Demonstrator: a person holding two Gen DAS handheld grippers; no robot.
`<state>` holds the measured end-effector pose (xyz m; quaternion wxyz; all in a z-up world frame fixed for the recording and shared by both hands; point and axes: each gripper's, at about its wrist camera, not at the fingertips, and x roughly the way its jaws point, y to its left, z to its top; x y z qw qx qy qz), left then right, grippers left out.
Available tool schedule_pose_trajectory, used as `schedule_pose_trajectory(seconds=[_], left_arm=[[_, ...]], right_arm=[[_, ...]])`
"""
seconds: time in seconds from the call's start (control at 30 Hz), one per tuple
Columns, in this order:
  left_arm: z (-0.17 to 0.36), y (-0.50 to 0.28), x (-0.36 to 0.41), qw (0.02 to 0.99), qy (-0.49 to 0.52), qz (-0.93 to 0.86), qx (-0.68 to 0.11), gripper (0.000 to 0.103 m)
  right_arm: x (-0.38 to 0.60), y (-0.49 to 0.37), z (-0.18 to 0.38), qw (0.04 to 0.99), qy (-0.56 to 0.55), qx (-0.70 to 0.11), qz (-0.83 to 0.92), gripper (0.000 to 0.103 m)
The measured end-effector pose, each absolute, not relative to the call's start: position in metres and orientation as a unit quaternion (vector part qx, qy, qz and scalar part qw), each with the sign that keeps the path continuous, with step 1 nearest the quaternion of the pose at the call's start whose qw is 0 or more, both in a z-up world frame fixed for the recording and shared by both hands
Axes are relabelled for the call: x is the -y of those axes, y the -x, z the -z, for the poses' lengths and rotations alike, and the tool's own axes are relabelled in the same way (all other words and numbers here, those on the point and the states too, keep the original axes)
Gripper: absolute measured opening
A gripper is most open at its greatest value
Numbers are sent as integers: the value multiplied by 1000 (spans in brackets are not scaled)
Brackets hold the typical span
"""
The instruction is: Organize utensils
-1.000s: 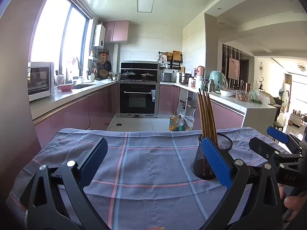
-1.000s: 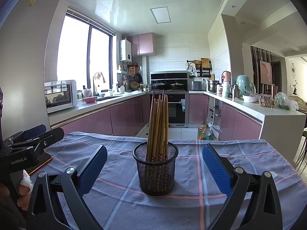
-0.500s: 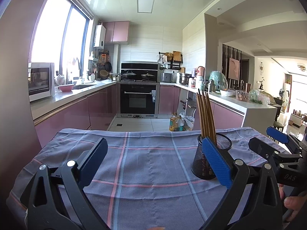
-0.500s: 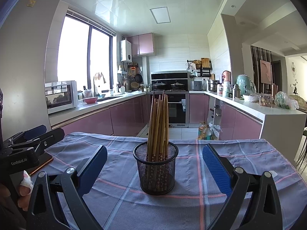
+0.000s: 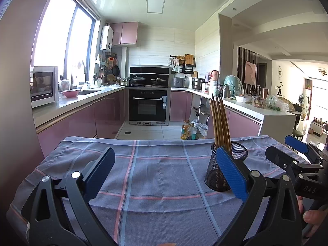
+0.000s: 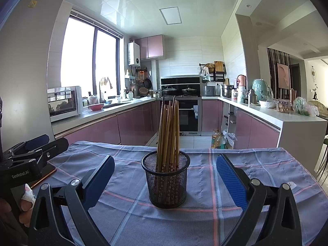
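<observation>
A black mesh holder (image 6: 166, 180) stands upright on the plaid tablecloth (image 6: 205, 215) with several wooden chopsticks (image 6: 169, 131) bundled in it. My right gripper (image 6: 165, 177) is open, its blue pads on either side of the holder and a little nearer than it, touching nothing. In the left wrist view the same holder (image 5: 220, 169) and chopsticks (image 5: 219, 121) sit just behind the right pad. My left gripper (image 5: 164, 174) is open over bare cloth (image 5: 155, 184), holding nothing. Each gripper shows at the edge of the other's view.
The table's far edge (image 5: 164, 141) drops to a tiled kitchen floor with oil bottles (image 5: 189, 131). Pink cabinets, an oven (image 5: 148, 106) and crowded counters lie beyond. A flat dark object (image 6: 44, 174) lies on the cloth under the left gripper. A person's fingers (image 5: 312, 218) grip the right handle.
</observation>
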<state>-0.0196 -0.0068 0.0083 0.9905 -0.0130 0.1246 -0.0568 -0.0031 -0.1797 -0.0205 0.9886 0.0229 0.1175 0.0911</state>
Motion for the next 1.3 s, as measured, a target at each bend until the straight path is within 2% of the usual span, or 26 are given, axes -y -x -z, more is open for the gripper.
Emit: schedule_pose_trajectory(seconds=[1.3], left_arm=[[-7, 20, 8, 991, 12, 56, -123, 97]], right_arm=[[182, 2, 19, 989, -28, -115, -92, 96]])
